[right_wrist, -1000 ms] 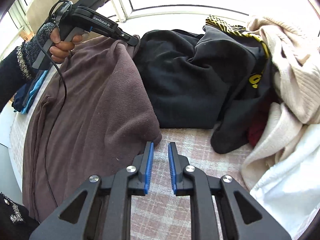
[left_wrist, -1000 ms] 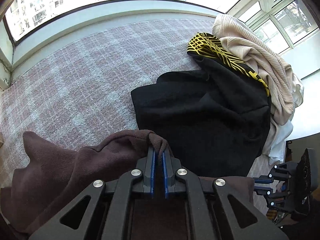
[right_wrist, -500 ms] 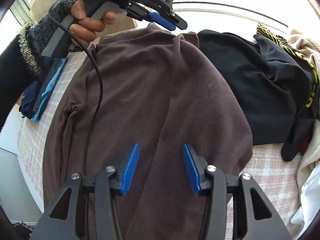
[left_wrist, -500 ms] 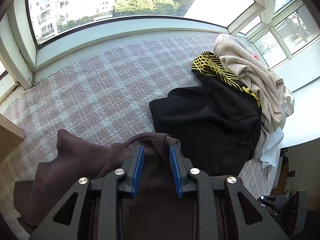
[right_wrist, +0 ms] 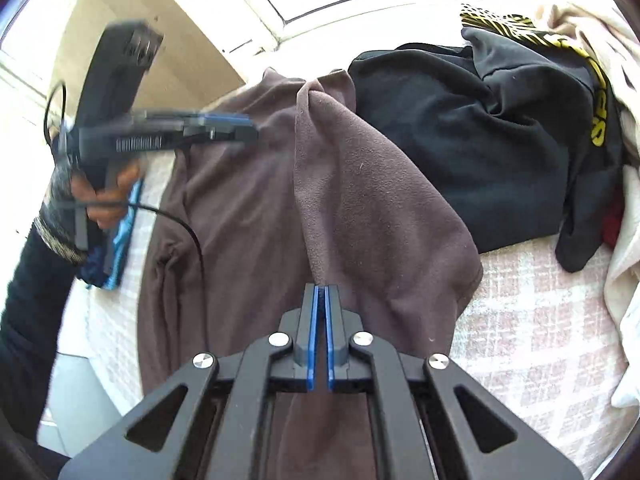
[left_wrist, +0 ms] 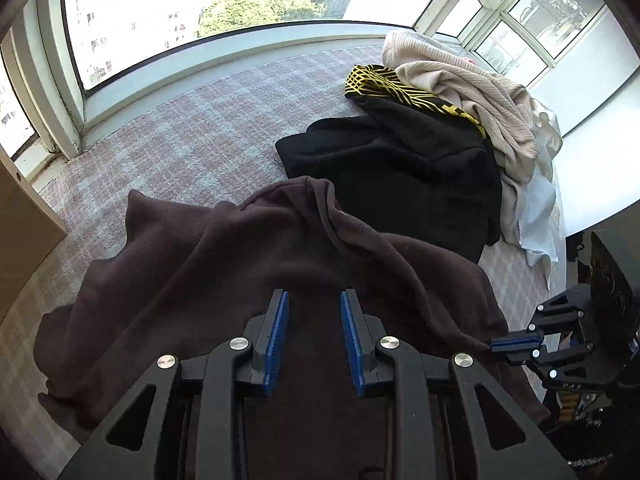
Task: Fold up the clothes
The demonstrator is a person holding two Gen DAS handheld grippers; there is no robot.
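A brown fleece garment lies spread on the pink checked cover. My left gripper hovers over its middle, open, with nothing between the blue pads. In the right wrist view the same left gripper shows blurred at the upper left, held by a hand. My right gripper is shut on a raised fold of the brown garment, near its side edge. The left wrist view shows the right gripper pinching that edge at the far right.
A black garment lies just beyond the brown one, with a yellow-and-black patterned piece, a beige knit and white cloth piled at the right. Blue folded clothes sit at the left. A window sill borders the far side.
My left gripper let go of the brown garment's far edge, opened and drew back over it. My right gripper moved onto the garment, opened wider, then shut on a fold.
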